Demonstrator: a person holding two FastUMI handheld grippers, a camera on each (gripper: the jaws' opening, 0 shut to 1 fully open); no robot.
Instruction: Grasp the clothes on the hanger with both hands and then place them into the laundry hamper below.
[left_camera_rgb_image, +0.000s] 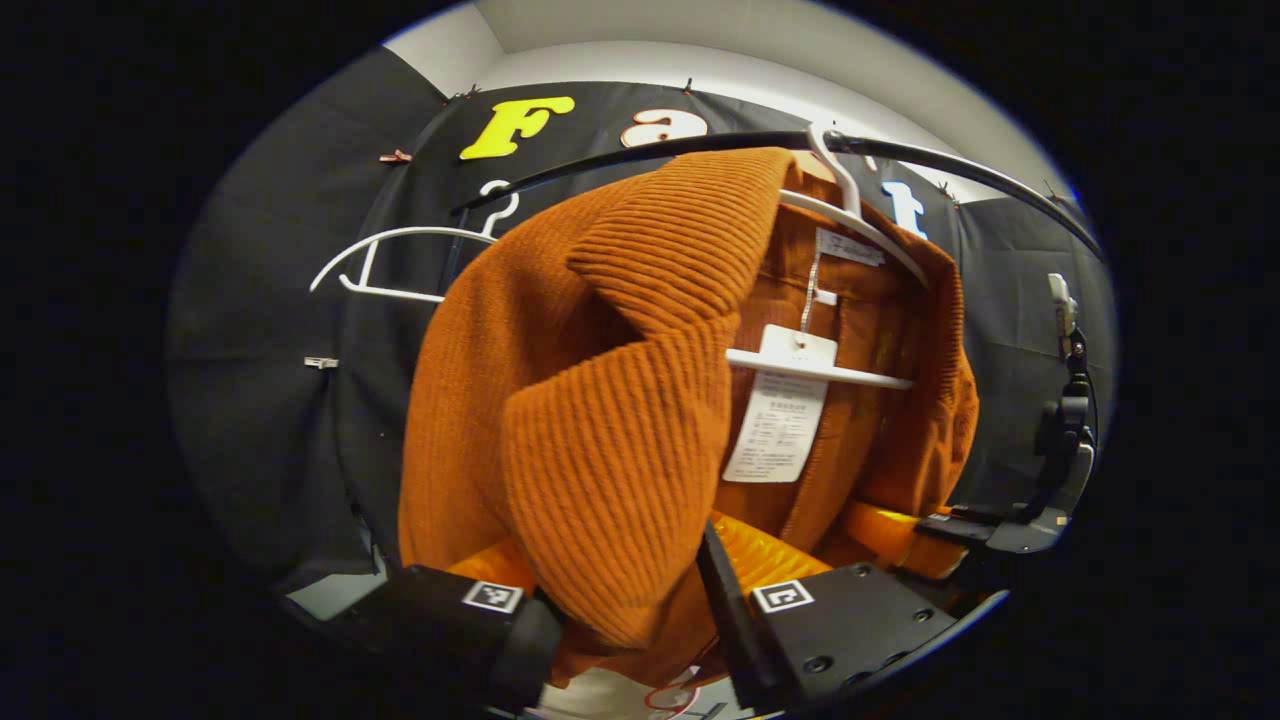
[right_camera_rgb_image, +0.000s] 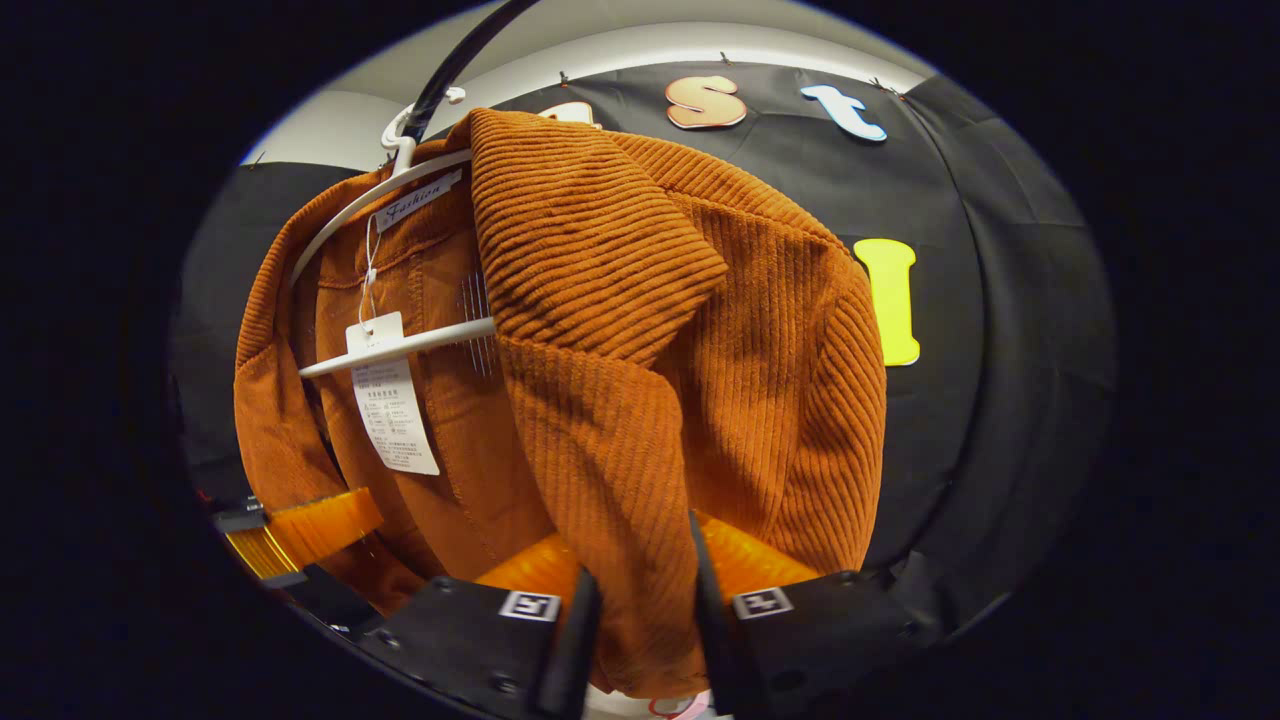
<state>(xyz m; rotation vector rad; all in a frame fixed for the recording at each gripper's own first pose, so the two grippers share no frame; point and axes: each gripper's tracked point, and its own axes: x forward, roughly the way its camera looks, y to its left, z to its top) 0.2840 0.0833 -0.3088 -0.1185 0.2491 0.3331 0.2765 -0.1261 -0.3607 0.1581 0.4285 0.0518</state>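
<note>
An orange corduroy jacket (left_camera_rgb_image: 600, 400) hangs open on a white hanger (left_camera_rgb_image: 860, 225) from a black rail (left_camera_rgb_image: 640, 150). A paper tag (left_camera_rgb_image: 778, 425) dangles inside it. In the left gripper view, my left gripper (left_camera_rgb_image: 630, 615) is shut on a thick fold of one front panel, low down. The right gripper (left_camera_rgb_image: 905, 535) shows farther off at the right, at the other panel. In the right gripper view, my right gripper (right_camera_rgb_image: 640, 605) is shut on the lower edge of the jacket (right_camera_rgb_image: 640, 380). The left gripper (right_camera_rgb_image: 300, 530) shows at the lower left beside the hanger (right_camera_rgb_image: 400, 340).
An empty white hanger (left_camera_rgb_image: 400, 262) hangs on the same rail, to the left in the left gripper view. Black cloth walls close in behind and on both sides. Something white with red marks (left_camera_rgb_image: 675, 695) lies below the jacket's hem.
</note>
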